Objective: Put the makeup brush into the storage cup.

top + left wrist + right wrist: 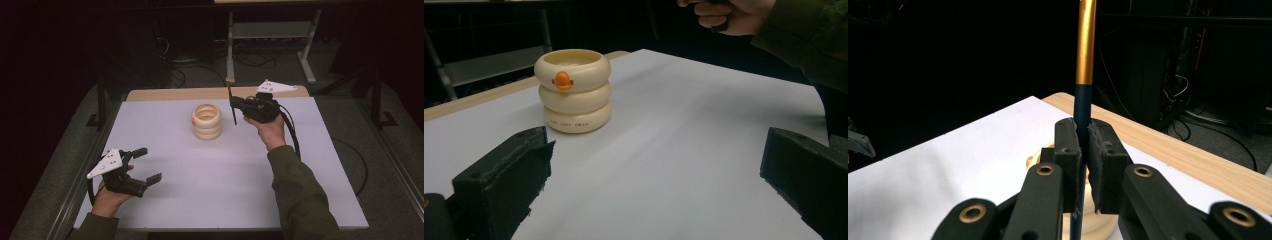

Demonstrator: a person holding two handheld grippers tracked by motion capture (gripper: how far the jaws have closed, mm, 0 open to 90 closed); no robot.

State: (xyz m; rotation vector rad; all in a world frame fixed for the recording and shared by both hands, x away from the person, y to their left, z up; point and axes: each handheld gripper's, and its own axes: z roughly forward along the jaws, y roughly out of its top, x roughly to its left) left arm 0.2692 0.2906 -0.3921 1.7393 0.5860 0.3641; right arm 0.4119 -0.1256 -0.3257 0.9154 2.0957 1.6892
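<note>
A cream cup [206, 121] made of three stacked rings, with an orange duck bill on its side [573, 90], stands upright at the back middle of the white table [225, 175]. Just to its right, my right gripper [233, 103] is shut on a thin dark-blue pen [231, 102] with a gold upper end [1085, 50], held upright above the table. In the right gripper view the jaws [1083, 150] pinch the pen's dark part, and the cup [1098, 220] sits low behind them. My left gripper [149, 165] rests open at the front left with nothing between its jaws [654, 175].
A strip of wooden tabletop [165, 93] shows behind the white sheet. Beyond it are a grey metal frame [270, 30] and cables on the floor [195, 70]. The hand on the right gripper [724, 15] hangs over the far right of the table.
</note>
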